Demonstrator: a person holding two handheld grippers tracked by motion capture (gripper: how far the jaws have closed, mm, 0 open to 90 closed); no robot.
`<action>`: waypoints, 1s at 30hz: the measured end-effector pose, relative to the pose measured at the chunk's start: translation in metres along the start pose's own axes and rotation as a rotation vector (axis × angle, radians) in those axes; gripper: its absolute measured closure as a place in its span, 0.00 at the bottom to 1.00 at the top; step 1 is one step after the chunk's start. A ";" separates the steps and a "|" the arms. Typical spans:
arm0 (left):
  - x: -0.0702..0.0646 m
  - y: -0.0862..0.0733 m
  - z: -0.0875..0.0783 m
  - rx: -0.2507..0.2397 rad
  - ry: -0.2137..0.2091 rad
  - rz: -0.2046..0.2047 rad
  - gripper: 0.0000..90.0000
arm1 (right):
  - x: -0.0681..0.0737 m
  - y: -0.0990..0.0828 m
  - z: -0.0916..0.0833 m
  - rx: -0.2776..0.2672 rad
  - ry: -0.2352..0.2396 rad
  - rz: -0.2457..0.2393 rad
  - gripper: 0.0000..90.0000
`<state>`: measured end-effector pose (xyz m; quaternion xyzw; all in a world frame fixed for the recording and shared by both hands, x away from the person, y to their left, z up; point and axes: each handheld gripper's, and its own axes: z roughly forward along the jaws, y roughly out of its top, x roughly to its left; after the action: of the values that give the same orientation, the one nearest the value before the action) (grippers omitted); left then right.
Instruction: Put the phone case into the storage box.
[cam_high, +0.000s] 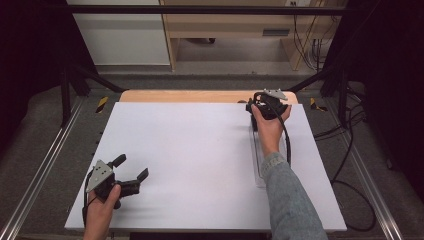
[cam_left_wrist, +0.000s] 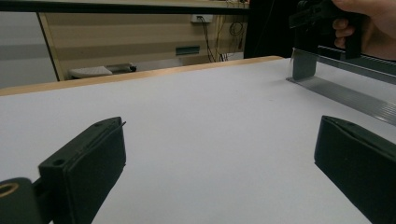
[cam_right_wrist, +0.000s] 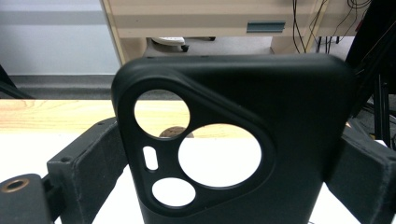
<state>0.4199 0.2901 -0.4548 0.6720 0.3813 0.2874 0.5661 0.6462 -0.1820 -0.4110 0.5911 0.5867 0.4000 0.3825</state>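
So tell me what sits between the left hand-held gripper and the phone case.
Nothing: in the high view, bare white table separates the left hand-held gripper from the phone case.

White tabletop (cam_high: 190, 150) on a light wood base, its wooden edge (cam_high: 185, 96) showing at the far side. Grey carpeted floor (cam_high: 45, 130). Pale wooden cabinet (cam_high: 225, 25) beyond; white wall panel (cam_high: 120, 35). Black frame bars (cam_high: 200, 9); cables (cam_high: 307, 45) hanging at right.

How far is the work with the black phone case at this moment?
Done: the right tool is shut on the black phone case, held upright at the table's far edge above a clear tray. In hand: carrying the case. Left: setting it down somewhere; the left tool waits open over the white table, holding nothing.
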 end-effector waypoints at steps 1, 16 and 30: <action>0.000 0.000 0.000 0.000 0.000 0.000 0.02 | 0.000 0.000 0.000 0.000 0.001 0.003 0.08; 0.000 0.000 0.000 0.001 0.000 0.001 0.02 | -0.004 0.006 -0.006 -0.046 0.003 0.019 0.08; 0.000 0.000 0.000 0.000 0.004 0.004 0.02 | -0.002 0.019 -0.024 -0.163 -0.025 -0.002 0.10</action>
<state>0.4197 0.2899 -0.4547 0.6723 0.3812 0.2897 0.5646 0.6310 -0.1846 -0.3844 0.5622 0.5479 0.4387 0.4373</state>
